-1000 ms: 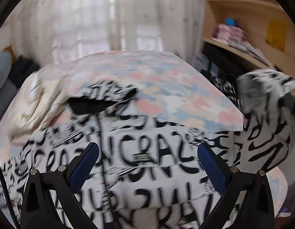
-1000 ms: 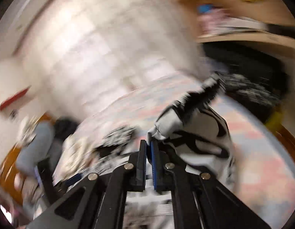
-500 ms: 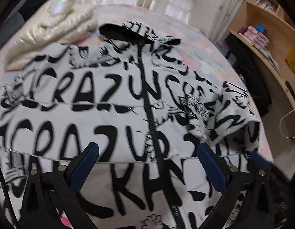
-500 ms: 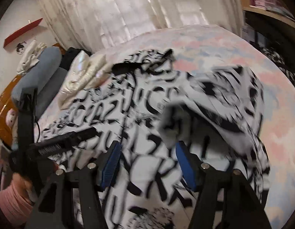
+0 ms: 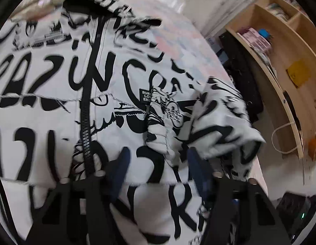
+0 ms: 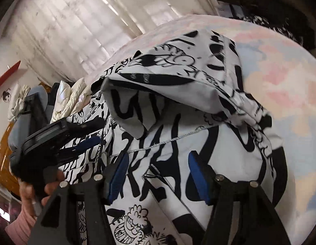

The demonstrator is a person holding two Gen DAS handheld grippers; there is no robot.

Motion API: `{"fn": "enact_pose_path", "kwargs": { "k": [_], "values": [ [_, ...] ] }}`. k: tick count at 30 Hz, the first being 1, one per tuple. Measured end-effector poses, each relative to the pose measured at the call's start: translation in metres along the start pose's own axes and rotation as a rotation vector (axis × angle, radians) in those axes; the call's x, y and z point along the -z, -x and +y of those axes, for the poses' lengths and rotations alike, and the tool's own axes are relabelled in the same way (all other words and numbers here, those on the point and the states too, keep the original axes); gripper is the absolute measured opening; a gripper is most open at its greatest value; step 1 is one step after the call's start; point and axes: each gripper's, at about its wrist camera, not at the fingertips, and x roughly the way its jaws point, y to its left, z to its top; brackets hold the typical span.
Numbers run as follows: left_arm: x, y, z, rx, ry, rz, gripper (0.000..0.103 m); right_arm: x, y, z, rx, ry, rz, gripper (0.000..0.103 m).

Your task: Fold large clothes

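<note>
The white jacket (image 5: 109, 94) with black graffiti lettering lies spread across the pastel bed cover (image 6: 280, 65), zip (image 5: 86, 122) running down its front. One sleeve (image 6: 178, 81) is folded inward and rests bunched on the body of the jacket. The left gripper (image 5: 158, 169) hovers just above the fabric beside that bunched sleeve, jaws spread, gripping nothing. The right gripper (image 6: 158, 175) is over the jacket too, blue pads apart, nothing between them. Behind, pale curtains (image 6: 80, 26); to the side, a wooden shelf unit (image 5: 280, 47).
</note>
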Motion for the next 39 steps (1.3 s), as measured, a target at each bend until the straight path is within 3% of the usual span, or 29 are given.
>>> {"fn": "enact_pose_path", "kwargs": {
  "k": [3, 12, 13, 14, 16, 18, 21, 24, 27, 29, 31, 34, 39],
  "values": [
    [-0.006, -0.019, 0.003, -0.028, 0.013, 0.008, 0.05, 0.002, -0.004, -0.004, -0.013, -0.011, 0.01, 0.061],
    [-0.021, -0.062, -0.017, -0.112, -0.076, 0.025, 0.05, 0.01, -0.011, -0.002, -0.018, 0.033, 0.011, 0.061],
    [-0.021, -0.066, -0.022, -0.135, -0.095, 0.025, 0.042, 0.011, -0.011, -0.002, -0.016, 0.037, 0.01, 0.061],
    [-0.022, -0.069, -0.026, -0.145, -0.112, 0.029, 0.017, 0.009, -0.011, -0.002, -0.016, 0.038, 0.01, 0.061],
    [-0.025, -0.073, -0.04, -0.193, -0.156, 0.04, 0.014, 0.01, -0.012, -0.002, -0.014, 0.039, 0.011, 0.061],
    [-0.03, -0.061, -0.054, -0.223, -0.199, -0.006, 0.012, 0.01, -0.012, -0.001, -0.014, 0.039, 0.01, 0.061],
    [-0.045, -0.009, -0.073, -0.25, -0.261, -0.163, 0.01, 0.012, -0.012, 0.0, -0.016, 0.043, 0.001, 0.061],
    [-0.057, 0.054, -0.063, -0.299, -0.285, -0.318, 0.009, 0.014, -0.01, 0.002, -0.023, 0.054, -0.006, 0.061],
    [-0.053, 0.091, -0.02, -0.391, -0.279, -0.362, 0.013, 0.015, -0.009, 0.006, -0.025, 0.068, 0.002, 0.061],
    [-0.046, 0.09, 0.016, -0.412, -0.248, -0.292, 0.043, 0.015, -0.007, 0.012, -0.021, 0.083, 0.012, 0.061],
    [-0.035, 0.079, 0.053, -0.426, -0.177, -0.199, 0.06, 0.013, -0.005, 0.019, -0.025, 0.1, 0.032, 0.061],
    [-0.02, 0.063, 0.093, -0.432, -0.1, -0.107, 0.06, 0.009, 0.002, 0.031, -0.039, 0.139, 0.052, 0.065],
    [-0.018, 0.057, 0.117, -0.378, -0.035, -0.103, 0.062, -0.004, 0.016, 0.042, -0.037, 0.172, 0.075, 0.067]
  ]
}}
